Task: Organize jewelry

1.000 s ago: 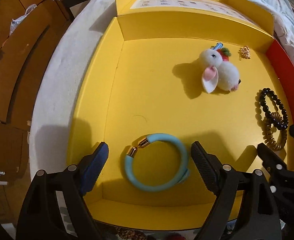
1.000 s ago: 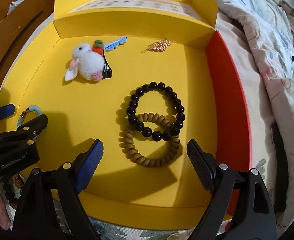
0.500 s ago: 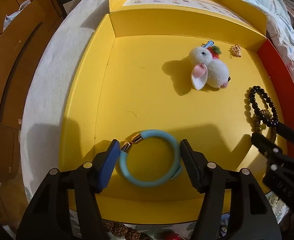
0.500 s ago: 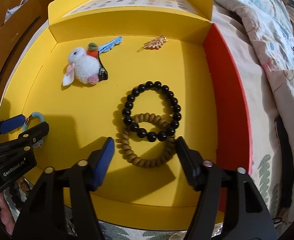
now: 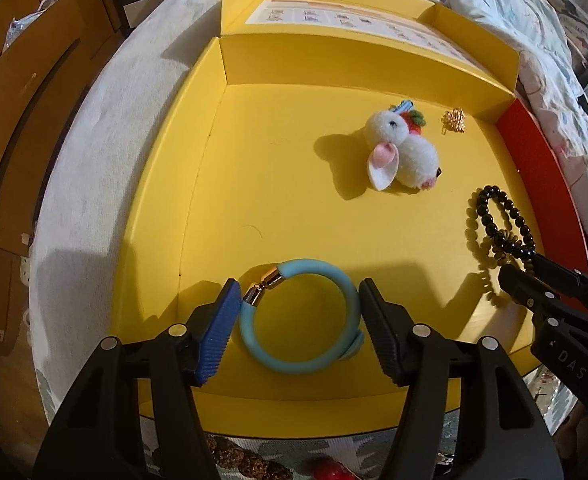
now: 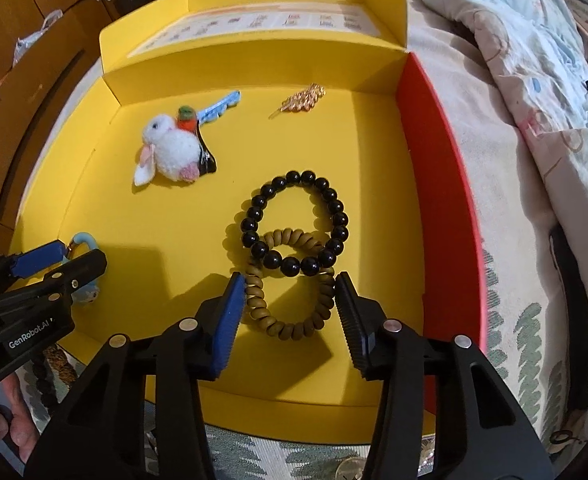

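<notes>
The jewelry lies inside a yellow box (image 6: 93,184) with one red side wall (image 6: 434,152), and this box sits on a bed with a pale floral quilt (image 6: 534,80). All places below are given from the box.

The left gripper (image 5: 296,312) is low over the near left part of the box floor. Its two pads stand on both sides of a light blue bracelet (image 5: 334,284) with gold ends, and they touch the ring or nearly touch it; I cannot tell if they already press it. The bracelet lies flat on the floor.

The right gripper (image 6: 289,306) is at the near right part of the box. Its pads stand at the two sides of a brown spiral hair tie (image 6: 294,326), very close to it, and again a firm grip cannot be confirmed.

A black bead bracelet (image 6: 294,178) lies just behind the hair tie and overlaps its far edge.

A white plush rabbit clip (image 6: 169,150) lies toward the far left of the box. A small gold leaf pin (image 6: 304,98) lies near the far wall, to the right of the rabbit.
</notes>
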`<state>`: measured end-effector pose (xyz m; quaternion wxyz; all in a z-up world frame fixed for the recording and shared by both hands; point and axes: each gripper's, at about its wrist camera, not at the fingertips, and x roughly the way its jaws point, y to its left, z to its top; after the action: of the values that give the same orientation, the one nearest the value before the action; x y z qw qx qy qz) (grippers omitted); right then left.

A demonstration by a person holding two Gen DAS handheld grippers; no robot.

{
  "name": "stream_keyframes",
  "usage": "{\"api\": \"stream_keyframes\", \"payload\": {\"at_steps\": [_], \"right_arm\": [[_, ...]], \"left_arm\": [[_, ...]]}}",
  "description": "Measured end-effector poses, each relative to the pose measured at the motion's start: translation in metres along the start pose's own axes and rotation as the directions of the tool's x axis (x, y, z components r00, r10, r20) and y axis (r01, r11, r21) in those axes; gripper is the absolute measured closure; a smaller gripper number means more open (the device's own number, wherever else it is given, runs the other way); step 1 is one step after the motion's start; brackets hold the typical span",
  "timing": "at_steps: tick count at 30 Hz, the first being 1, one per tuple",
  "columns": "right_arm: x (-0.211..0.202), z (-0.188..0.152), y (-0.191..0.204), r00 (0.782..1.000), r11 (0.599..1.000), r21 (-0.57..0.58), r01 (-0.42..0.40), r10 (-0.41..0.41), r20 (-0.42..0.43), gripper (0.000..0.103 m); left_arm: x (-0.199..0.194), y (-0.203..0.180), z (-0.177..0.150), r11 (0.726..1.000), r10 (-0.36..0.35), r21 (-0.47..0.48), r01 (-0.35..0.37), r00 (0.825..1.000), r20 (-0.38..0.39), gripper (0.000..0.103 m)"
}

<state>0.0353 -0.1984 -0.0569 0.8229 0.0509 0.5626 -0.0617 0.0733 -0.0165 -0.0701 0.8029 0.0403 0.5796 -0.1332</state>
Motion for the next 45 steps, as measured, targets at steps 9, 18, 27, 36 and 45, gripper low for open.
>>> {"api": "stream_keyframes", "payload": {"at_steps": [9,18,27,36,45], "right_arm": [[-0.026,0.000,-0.007,0.998,0.999,0.024,-0.045,0.044,0.052,0.055],[-0.044,0.000,-0.012,0.995,0.998,0.028,-0.057,0.055,0.088,0.055],[-0.083,-0.014,-0.013,0.986,0.996,0.008,-0.087,0.085,0.144,0.055],[-0.130,-0.046,-0.028,0.972,0.992,0.012,-0.123,0.118,0.203,0.055],[-0.170,-0.096,-0.037,0.960,0.992,0.002,-0.128,0.123,0.253,0.055]], "left_arm": [[-0.018,-0.001,0.004,1.000,-0.019,-0.012,0.020,0.998,0.054,0.042],[-0.030,-0.002,0.005,0.999,-0.035,-0.014,0.036,0.996,0.080,0.042],[-0.058,-0.008,-0.001,0.998,-0.056,-0.003,0.056,0.990,0.126,0.042],[-0.106,-0.004,-0.023,0.996,-0.093,-0.002,0.094,0.981,0.170,0.080],[-0.133,0.007,-0.050,0.997,-0.079,0.008,0.079,0.976,0.202,0.080]]}}
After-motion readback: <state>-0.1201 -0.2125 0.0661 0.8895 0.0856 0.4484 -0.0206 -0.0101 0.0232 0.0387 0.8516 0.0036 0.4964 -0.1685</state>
